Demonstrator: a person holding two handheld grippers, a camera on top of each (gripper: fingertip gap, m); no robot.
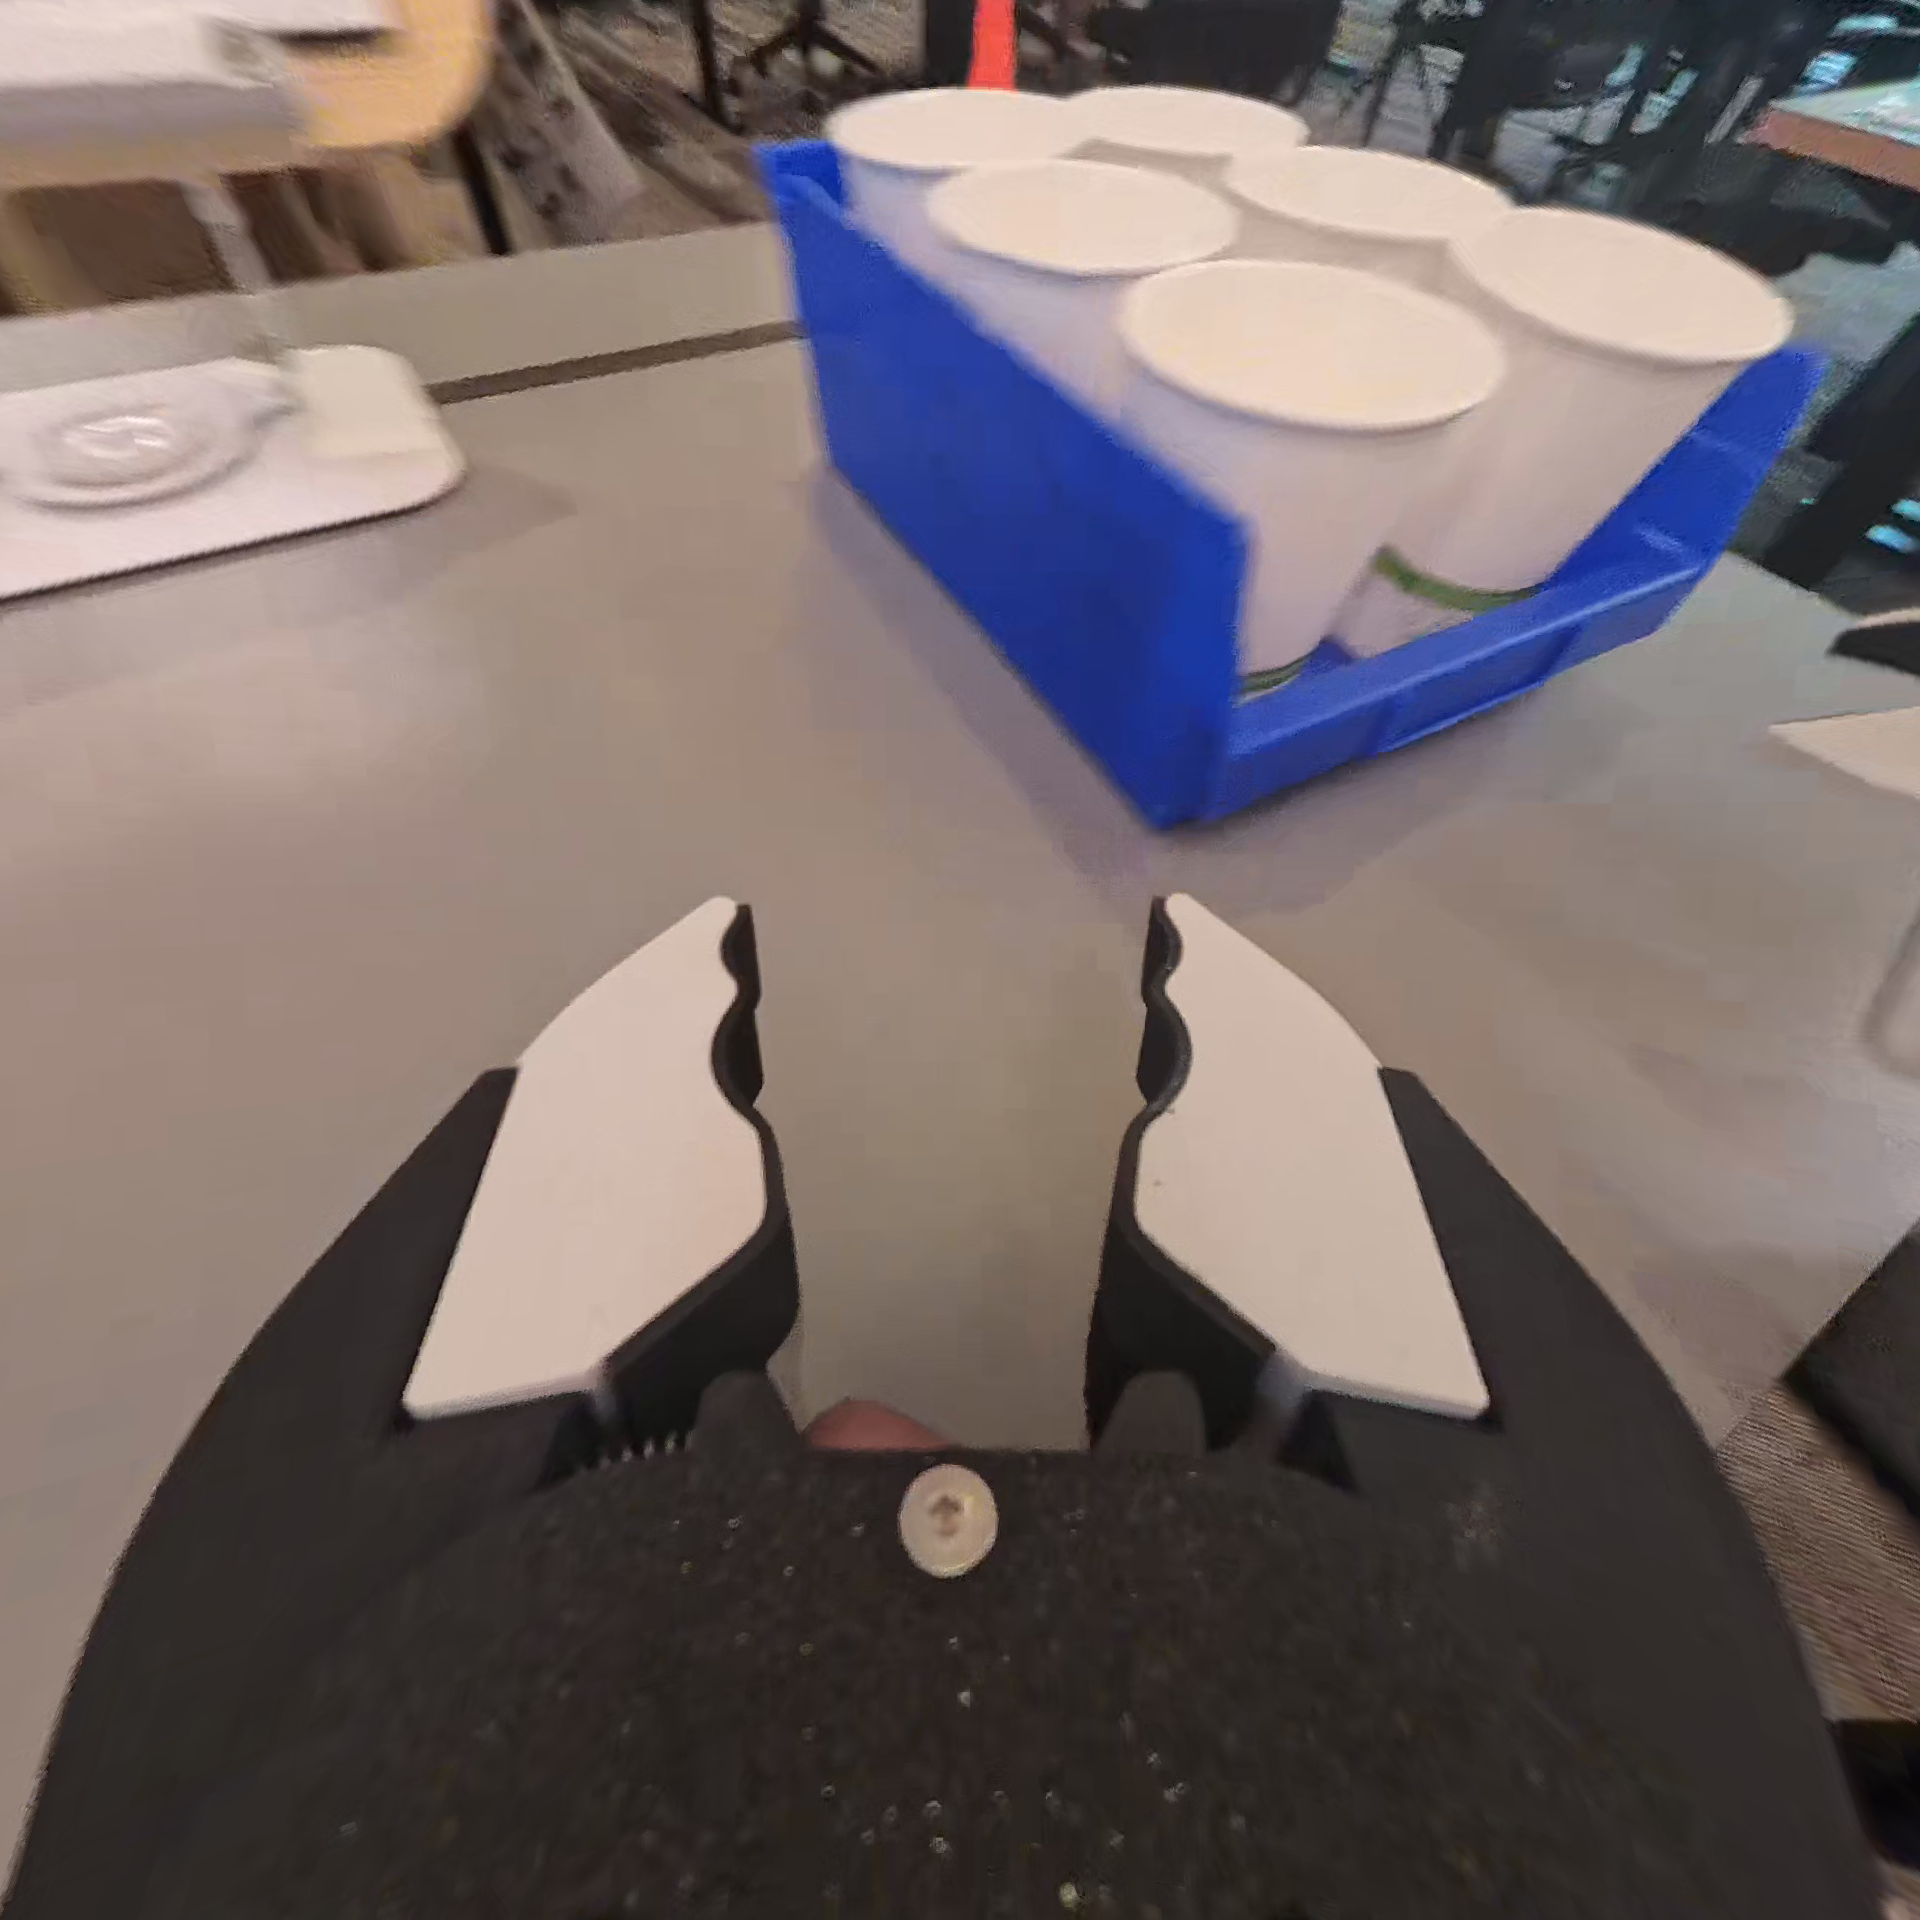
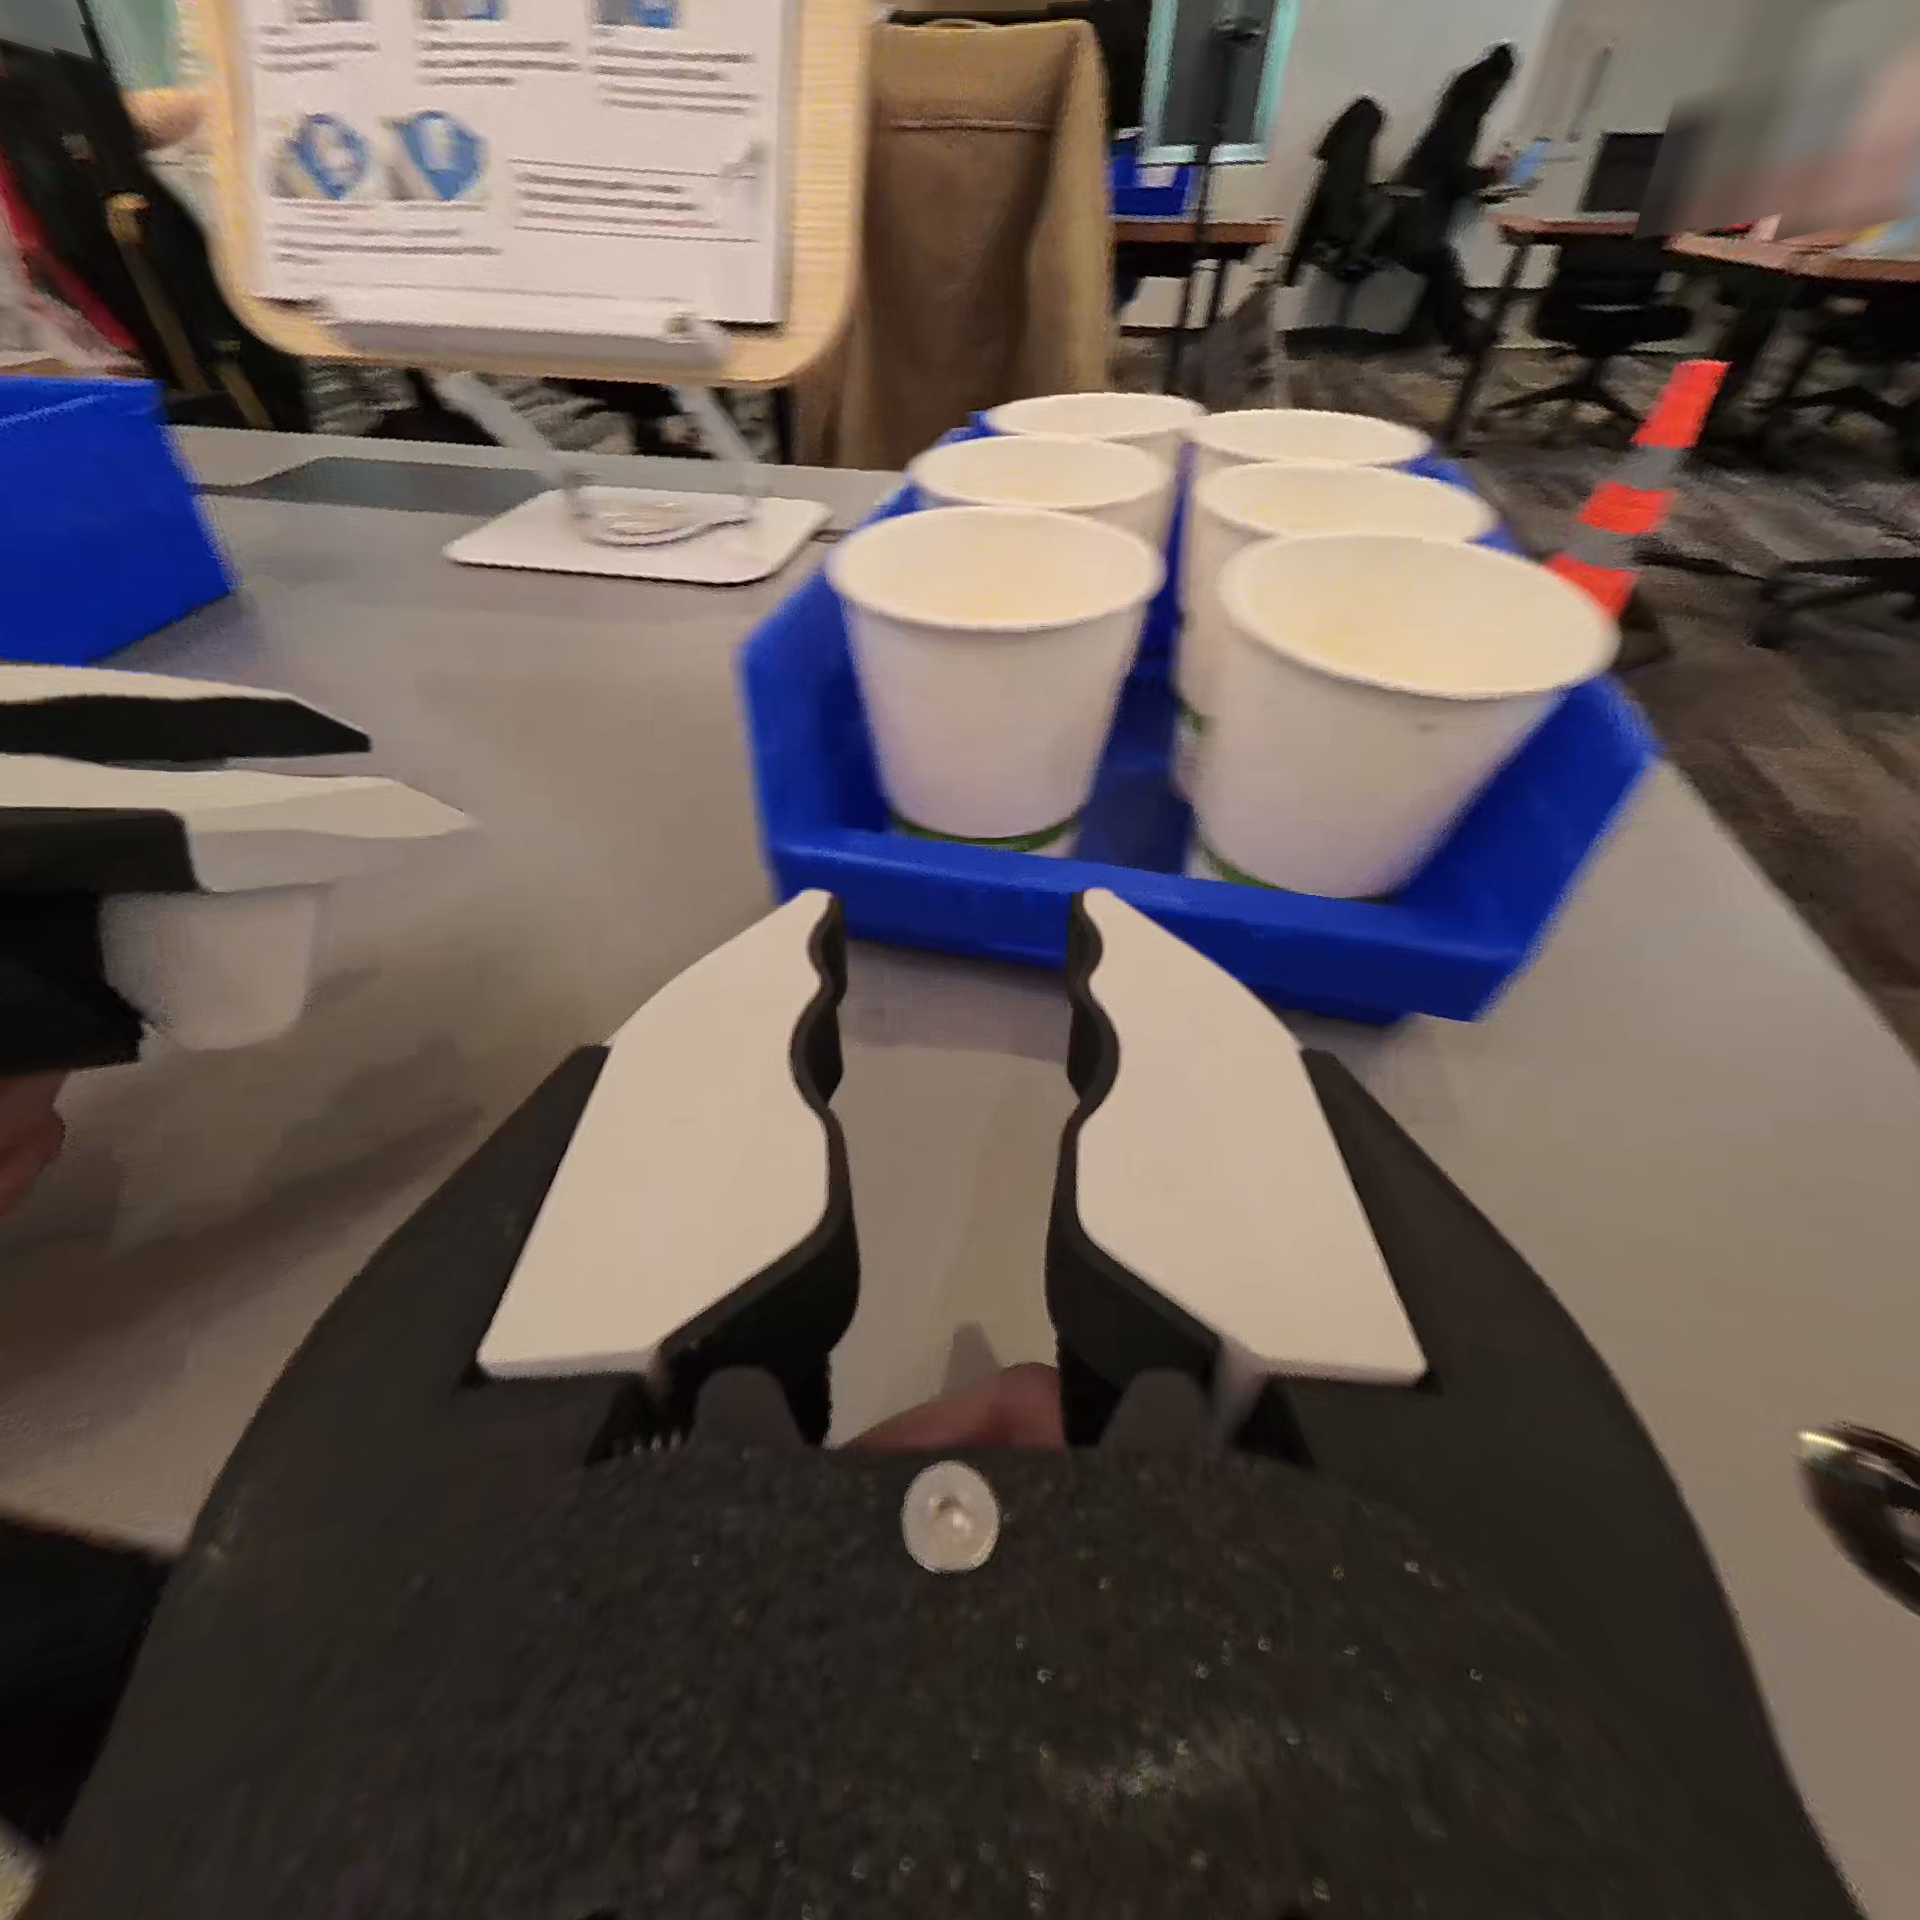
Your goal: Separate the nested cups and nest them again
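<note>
Several white paper cups [image 1: 1311, 416] stand upright in a blue plastic bin [image 1: 997, 520] on the grey table; some show a green band near the base, where another cup sits nested beneath. The same cups [image 2: 992, 665] and bin [image 2: 1143, 935] show in the right wrist view. My left gripper [image 1: 951, 925] is open and empty, above the table, short of the bin. My right gripper [image 2: 951, 914] is open and empty, its tips just before the bin's low front wall. The left gripper also shows at the left edge of the right wrist view [image 2: 405, 779].
A white tray [image 1: 208, 488] with a clear glass dish lies at the far left of the table; it also shows in the right wrist view [image 2: 634, 540]. Another blue bin [image 2: 94, 520] stands far left. A board with papers [image 2: 520, 177], chairs and desks are behind.
</note>
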